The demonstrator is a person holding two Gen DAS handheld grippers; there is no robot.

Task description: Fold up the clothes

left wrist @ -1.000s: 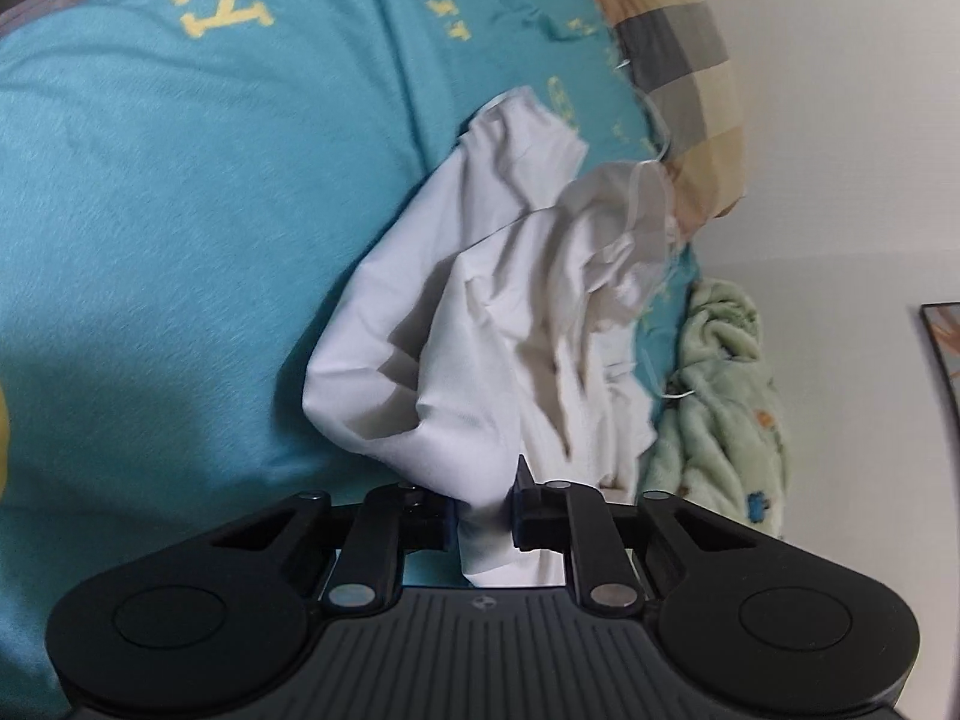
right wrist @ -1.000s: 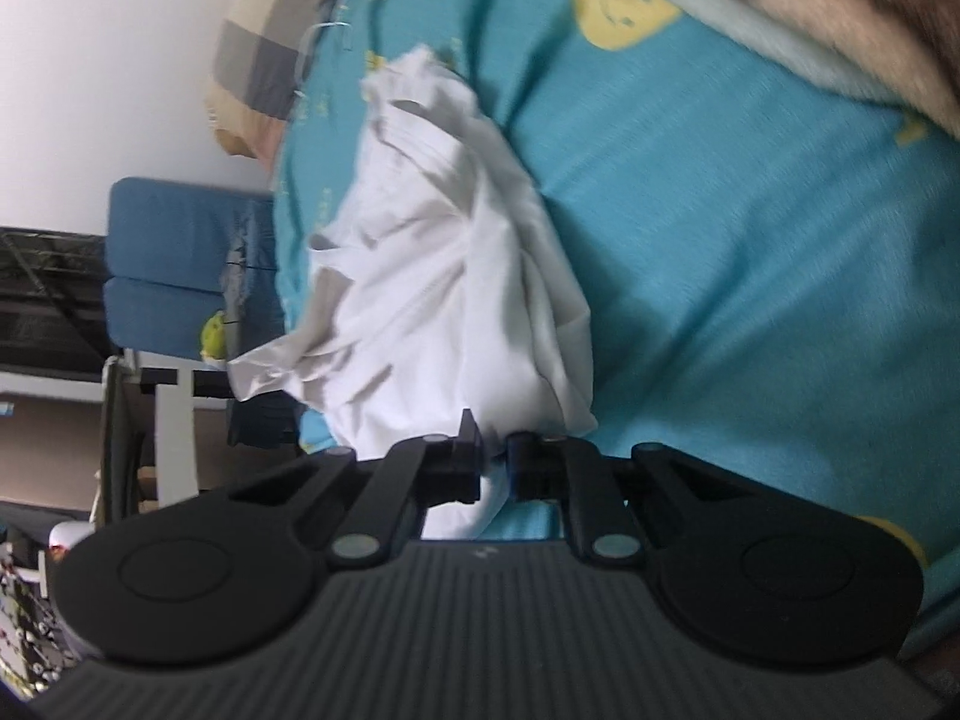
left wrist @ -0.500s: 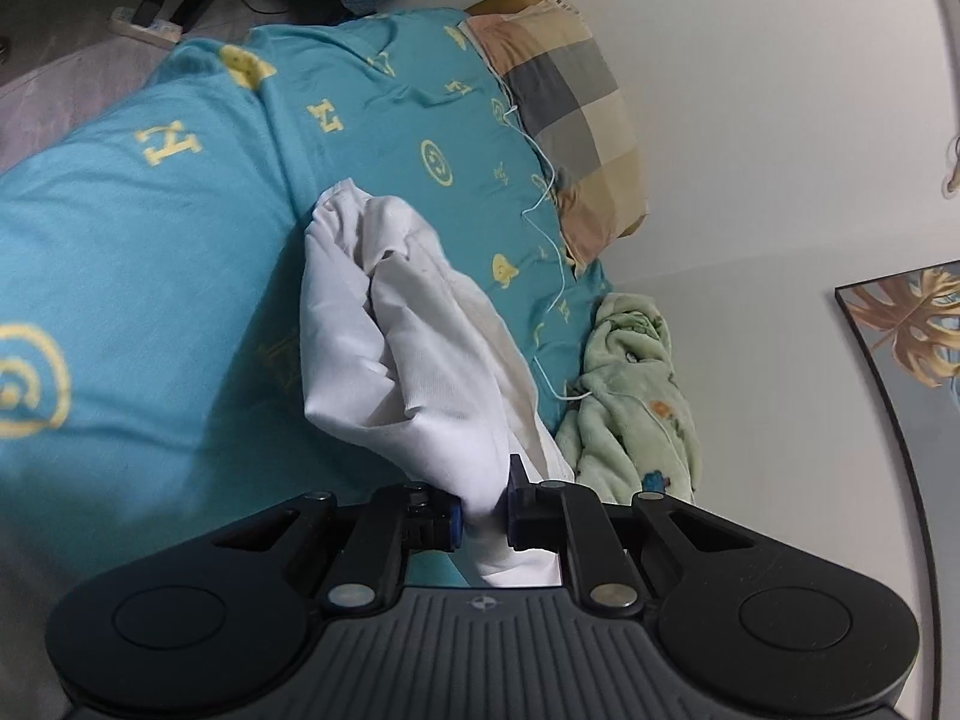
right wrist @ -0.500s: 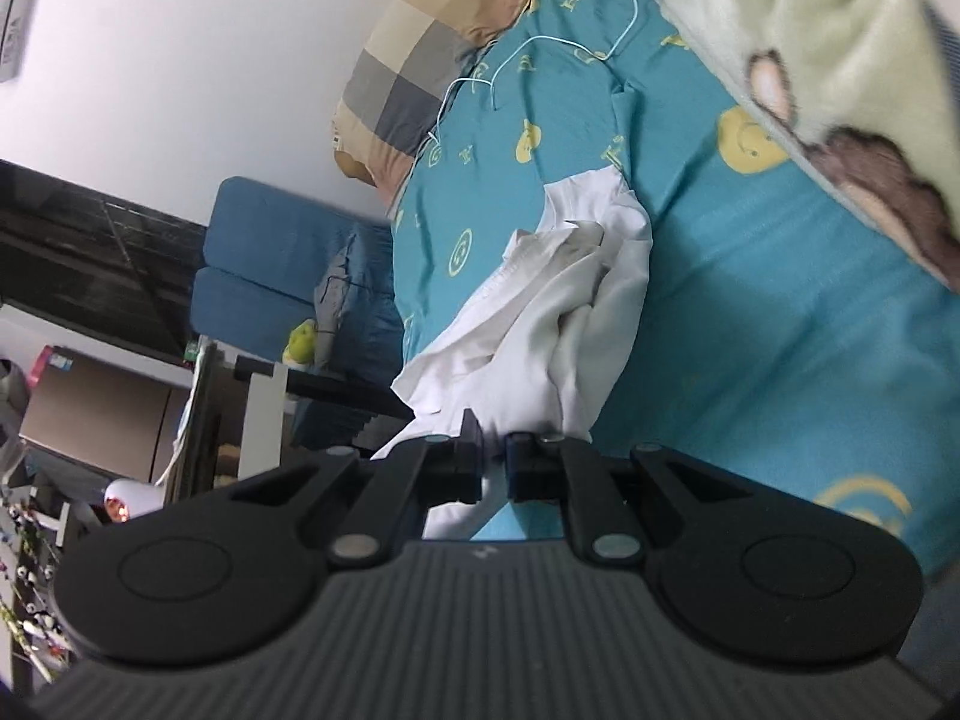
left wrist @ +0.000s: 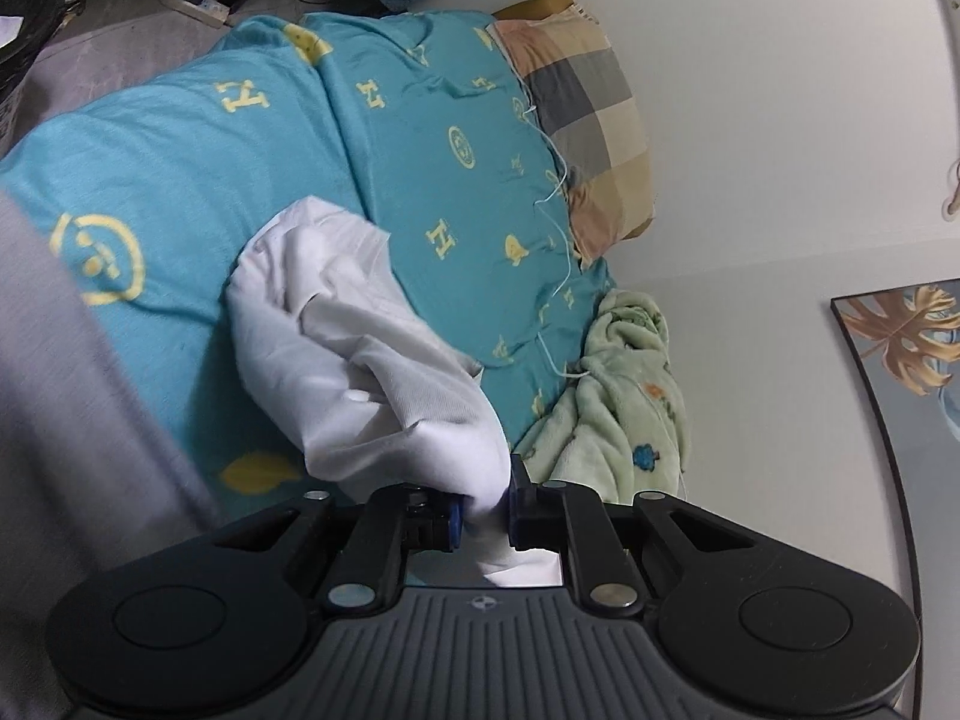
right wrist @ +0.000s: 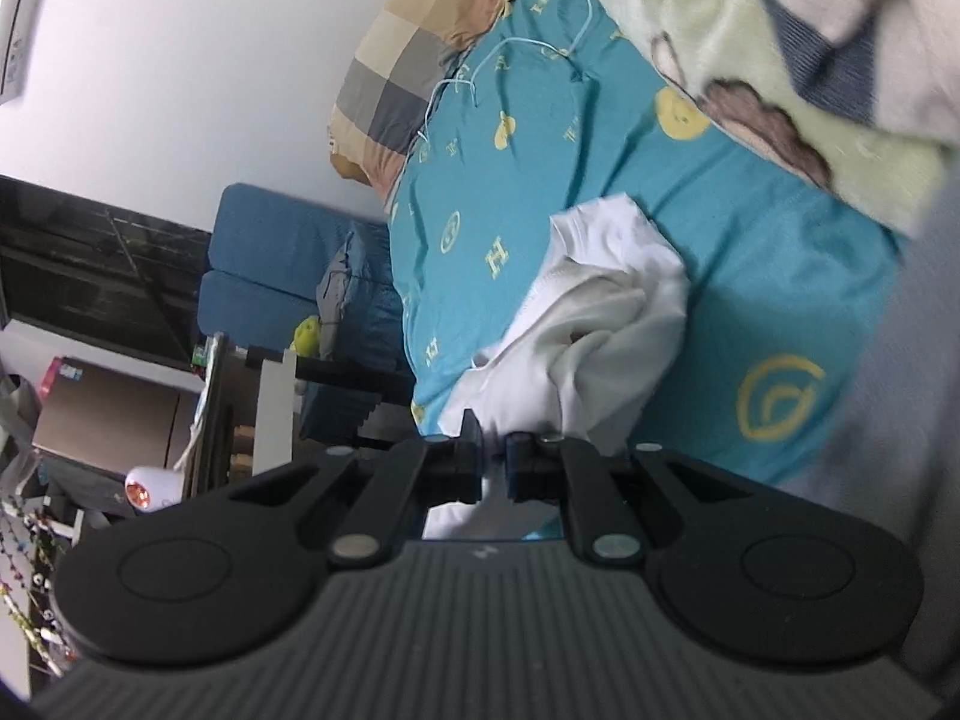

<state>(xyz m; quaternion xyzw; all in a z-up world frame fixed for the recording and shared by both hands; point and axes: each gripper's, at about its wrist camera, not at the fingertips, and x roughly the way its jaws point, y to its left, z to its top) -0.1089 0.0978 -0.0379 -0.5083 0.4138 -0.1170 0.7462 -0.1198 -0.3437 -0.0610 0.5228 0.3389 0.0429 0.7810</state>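
Observation:
A crumpled white garment (left wrist: 354,360) hangs over a teal bedsheet (left wrist: 180,150) printed with yellow motifs. My left gripper (left wrist: 483,510) is shut on one edge of the white garment, which bunches between the fingers. In the right wrist view the same garment (right wrist: 606,324) trails down to the sheet (right wrist: 750,276). My right gripper (right wrist: 493,465) is shut on another edge of it. The cloth sags in folds between the two grips and its far end rests on the bed.
A checked pillow (left wrist: 594,114) lies at the head of the bed by a white wall. A pale green fleece blanket (left wrist: 624,396) is bunched along the wall side. A blue sofa (right wrist: 282,258) and cluttered shelves (right wrist: 126,438) stand beside the bed. A thin white cable (left wrist: 555,240) runs across the sheet.
Both grippers have lifted and pulled back from the bed, each still holding the white garment. The views widened to show the pillow, wall and room; the garment hangs longer.

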